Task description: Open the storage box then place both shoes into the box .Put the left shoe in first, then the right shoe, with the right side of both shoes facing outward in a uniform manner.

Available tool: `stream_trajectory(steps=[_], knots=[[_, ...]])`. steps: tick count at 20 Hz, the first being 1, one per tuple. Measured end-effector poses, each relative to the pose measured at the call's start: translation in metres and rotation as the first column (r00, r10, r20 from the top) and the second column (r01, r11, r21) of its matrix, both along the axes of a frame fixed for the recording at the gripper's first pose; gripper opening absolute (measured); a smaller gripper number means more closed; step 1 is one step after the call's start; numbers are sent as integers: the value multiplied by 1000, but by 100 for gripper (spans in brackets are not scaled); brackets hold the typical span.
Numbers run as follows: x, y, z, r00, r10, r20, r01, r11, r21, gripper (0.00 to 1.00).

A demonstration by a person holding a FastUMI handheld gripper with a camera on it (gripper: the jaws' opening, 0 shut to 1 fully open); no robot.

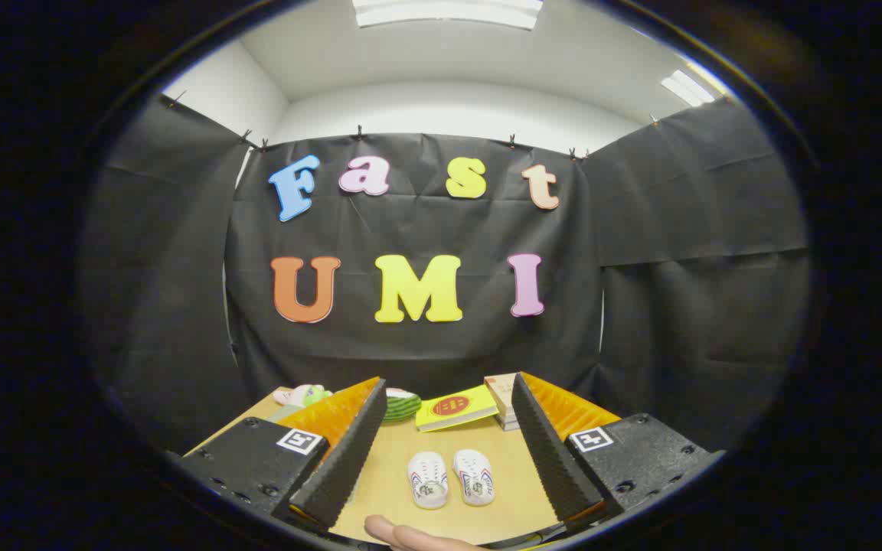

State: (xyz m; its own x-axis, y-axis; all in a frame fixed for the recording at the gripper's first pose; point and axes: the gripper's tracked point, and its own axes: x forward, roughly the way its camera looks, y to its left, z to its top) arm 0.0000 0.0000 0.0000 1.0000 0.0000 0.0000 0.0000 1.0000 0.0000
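Between the two fingers of the claw [445, 428], which are spread wide with nothing held, a pair of small white shoes [450, 478] is seen on the bench [387, 474]. The shoes lie side by side, just touching or nearly so, with their soles down; which ends are the toes cannot be told. Both lie clear of either finger, the claw being held above the bench.

At 6 o'clock from the shoes, part of a hand [410, 536] rests at the near edge of the bench. At 12 o'clock, beyond the fingertips, a yellow book [456, 408] lies flat. At 1 o'clock from the shoes a stack of books [501, 398] is placed, partly hidden by the right finger. At 11 o'clock a green striped object [401, 405] is seen, and further toward 10 o'clock a pink and green soft toy [301, 395].

No storage box can be identified, so the opening step is judged not yet begun.

Risks from here: the left shoe may be mistaken for the right, since the two are alike and close together. One shoe may be pushed when the other is gripped. A shoe may be turned during transfer, spoiling the uniform facing.
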Motion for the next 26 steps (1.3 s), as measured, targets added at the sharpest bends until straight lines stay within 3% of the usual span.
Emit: stream_trajectory(steps=[17, 26], knots=[[15, -12, -24, 999, 3, -46, -1, 999, 35, 100], [63, -16, -47, 996, 31, -82, -26, 998, 60, 100]])
